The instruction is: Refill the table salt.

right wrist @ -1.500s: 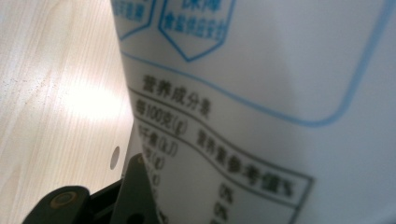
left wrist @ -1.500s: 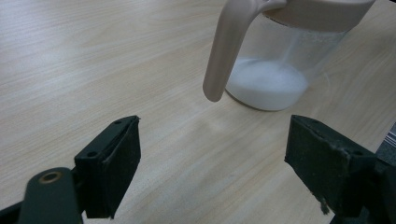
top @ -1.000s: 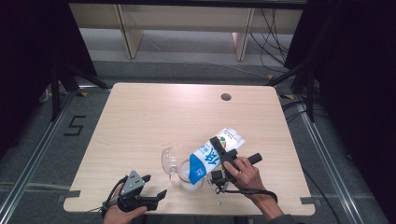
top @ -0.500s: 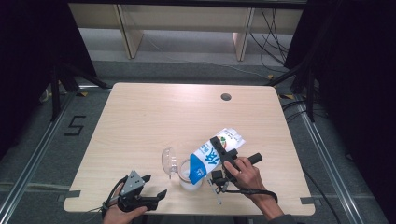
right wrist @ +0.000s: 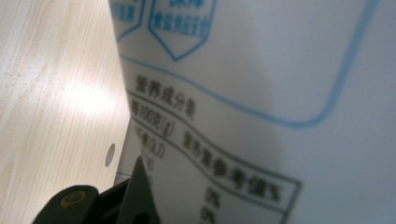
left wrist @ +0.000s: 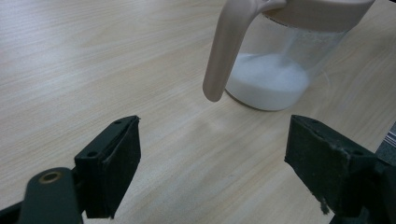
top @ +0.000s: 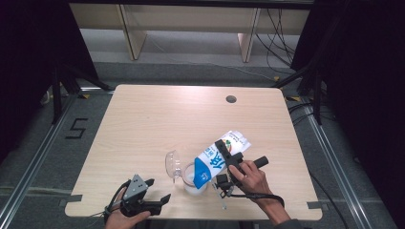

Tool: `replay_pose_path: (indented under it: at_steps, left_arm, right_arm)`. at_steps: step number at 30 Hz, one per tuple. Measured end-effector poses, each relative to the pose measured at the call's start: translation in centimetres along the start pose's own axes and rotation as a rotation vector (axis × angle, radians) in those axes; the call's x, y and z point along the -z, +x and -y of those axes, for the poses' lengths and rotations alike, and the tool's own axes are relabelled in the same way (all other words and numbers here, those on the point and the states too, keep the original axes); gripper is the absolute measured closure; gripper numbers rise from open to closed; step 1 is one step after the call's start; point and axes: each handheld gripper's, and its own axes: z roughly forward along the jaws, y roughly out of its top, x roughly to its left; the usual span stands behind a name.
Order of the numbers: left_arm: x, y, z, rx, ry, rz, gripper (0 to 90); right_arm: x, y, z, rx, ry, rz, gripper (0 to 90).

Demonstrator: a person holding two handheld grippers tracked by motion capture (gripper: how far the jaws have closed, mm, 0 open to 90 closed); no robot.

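Observation:
A white and blue milk carton is held tilted, top end down, over a clear jug near the table's front edge. My right gripper is shut on the carton's sides. Up close, the carton's printed face stands against one black finger. White liquid lies in the bottom of the jug, and its pale handle hangs toward me. The jug's clear lid stands flipped up at its left. My left gripper rests low at the front left, open, with bare wood between its pads.
The wooden table has a round cable hole at the back right. Metal floor rails run along both sides, and shelving legs and cables stand behind the table.

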Motion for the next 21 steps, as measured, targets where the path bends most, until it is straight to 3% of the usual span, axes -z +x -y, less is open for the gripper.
replay_pose_path:
  at_steps: [7,8,21]
  left_arm:
    - [0.00,0.00,0.00,-0.001,0.002,0.000,17.7]
    - [0.00,0.00,0.00,0.000,0.000,0.000,17.7]
    - [-0.02,-0.02,0.01,0.002,0.000,0.001,17.7]
  right_arm:
    - [0.06,0.00,0.00,-0.002,0.006,0.002,66.6]
    - [0.00,-0.20,-0.04,0.025,-0.004,0.007,66.9]
    - [0.05,-0.13,-0.12,0.011,0.009,-0.007,68.3]
